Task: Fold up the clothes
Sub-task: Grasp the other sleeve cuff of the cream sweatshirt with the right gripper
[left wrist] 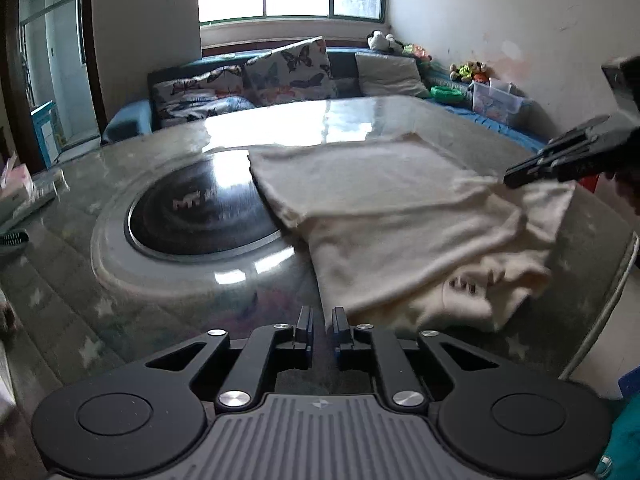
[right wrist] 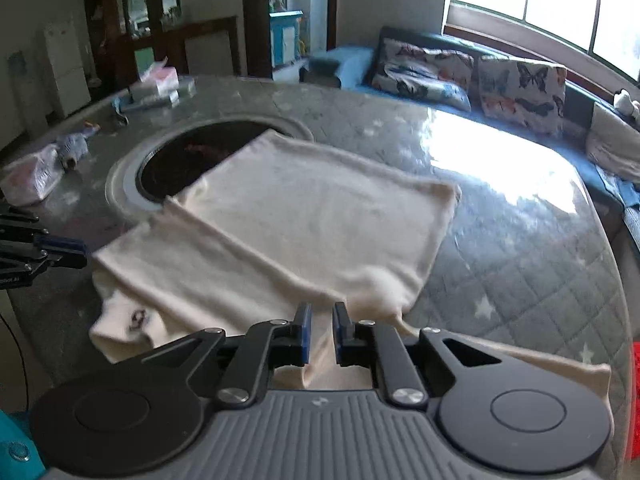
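A cream knitted garment [right wrist: 288,236] lies partly folded across the middle of the bench [right wrist: 520,280], one layer turned over another, with a small dark mark near its lower-left corner in the right wrist view. Its far corner overlaps the dark round inset [left wrist: 200,208] set in the bench top. The right gripper [right wrist: 320,332] sits at the garment's near edge with cream fabric between its jaws, which stand slightly apart; whether they pinch the cloth I cannot tell. The left gripper [left wrist: 321,330] hovers just beside the garment's left edge, jaws narrowly apart and empty. Butterfly-print cushions [left wrist: 288,70] line a sofa in the upper frame.
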{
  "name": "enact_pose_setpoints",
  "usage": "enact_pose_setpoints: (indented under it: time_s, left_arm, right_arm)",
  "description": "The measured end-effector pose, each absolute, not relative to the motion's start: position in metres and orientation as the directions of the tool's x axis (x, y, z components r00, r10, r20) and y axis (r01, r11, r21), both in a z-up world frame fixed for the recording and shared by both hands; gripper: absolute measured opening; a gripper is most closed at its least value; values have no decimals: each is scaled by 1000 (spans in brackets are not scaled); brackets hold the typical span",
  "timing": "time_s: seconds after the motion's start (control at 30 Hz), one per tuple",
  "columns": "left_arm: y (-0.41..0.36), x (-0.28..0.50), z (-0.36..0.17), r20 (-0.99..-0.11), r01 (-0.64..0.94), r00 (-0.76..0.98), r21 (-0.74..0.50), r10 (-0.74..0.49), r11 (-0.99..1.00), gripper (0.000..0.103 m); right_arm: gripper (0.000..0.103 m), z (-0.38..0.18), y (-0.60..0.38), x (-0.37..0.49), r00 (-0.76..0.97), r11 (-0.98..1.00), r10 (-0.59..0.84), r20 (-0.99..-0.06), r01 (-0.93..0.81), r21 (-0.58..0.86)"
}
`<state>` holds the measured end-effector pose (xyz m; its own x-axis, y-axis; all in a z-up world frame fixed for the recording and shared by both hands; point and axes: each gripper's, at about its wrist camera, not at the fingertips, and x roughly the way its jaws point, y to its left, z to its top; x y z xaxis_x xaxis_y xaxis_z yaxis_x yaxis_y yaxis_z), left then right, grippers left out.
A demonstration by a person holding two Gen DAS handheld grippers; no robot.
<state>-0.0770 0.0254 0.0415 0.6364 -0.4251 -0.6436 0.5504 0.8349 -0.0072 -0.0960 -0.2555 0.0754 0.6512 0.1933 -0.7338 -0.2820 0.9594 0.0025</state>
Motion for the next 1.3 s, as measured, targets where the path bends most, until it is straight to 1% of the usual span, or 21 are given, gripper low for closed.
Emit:
enact_pose_setpoints:
  time_s: [0.23,0.4,0.47,0.57,0.63,0.7,0.77,0.8,0.87,0.9,1.0,1.07,1.1,1.13,1.17,1.3]
  left_arm:
    - [-11,-37,47,-609,572,635,-42,-475,819,11]
    - [-30,-12,29,-647,565,613,-42,-454,824,11]
    - [-31,-7,23,-659,563,606,-39,-444,826,11]
    - [-30,-6,19,-663,568,602,-38,-446,822,12]
    - [-32,-6,18,-664,570,601,-34,-445,821,12]
    - [-33,-6,19,-667,572,598,-34,-445,820,14]
    - [-36,-8,21,-667,573,600,-28,-442,819,18]
    - [-37,-9,23,-667,573,601,-24,-440,819,20]
    - [-40,-12,27,-661,576,607,-15,-441,817,27]
    - [-44,-14,29,-658,583,606,-14,-447,812,27]
    - [-60,-23,35,-649,616,593,-15,-477,788,28]
    - [-70,-28,38,-643,637,584,-16,-496,771,35]
    - [-75,-31,40,-640,647,579,-16,-506,762,36]
    - [-80,-34,42,-637,658,574,-17,-515,753,36]
    - [-86,-37,43,-635,670,566,-17,-526,742,36]
    - [-115,-48,44,-634,718,527,-25,-566,696,36]
  right_arm:
    - [11,55,-241,-82,625,941,242,-742,-339,21]
    - [12,41,-244,-79,603,939,227,-765,-343,8]
    - [15,48,-247,-85,613,940,227,-757,-341,5]
    - [15,57,-249,-100,609,929,254,-751,-370,14]
    - [15,52,-247,-107,593,924,255,-764,-382,12]
    - [15,43,-245,-112,579,922,248,-776,-387,6]
    - [15,45,-249,-118,599,926,248,-761,-377,4]
    - [16,49,-253,-121,611,932,246,-752,-361,12]
    - [18,57,-263,-128,636,945,240,-733,-327,26]
    - [19,60,-270,-131,652,953,223,-725,-303,21]
    - [21,64,-299,-141,687,982,147,-711,-190,19]
    - [23,62,-323,-145,701,995,81,-708,-97,18]
    - [24,59,-336,-148,706,999,45,-707,-47,17]
    - [28,56,-349,-151,709,1000,8,-705,5,16]
    - [30,53,-362,-155,711,998,-29,-702,59,18]
    - [30,40,-413,-168,707,964,-156,-690,261,49]
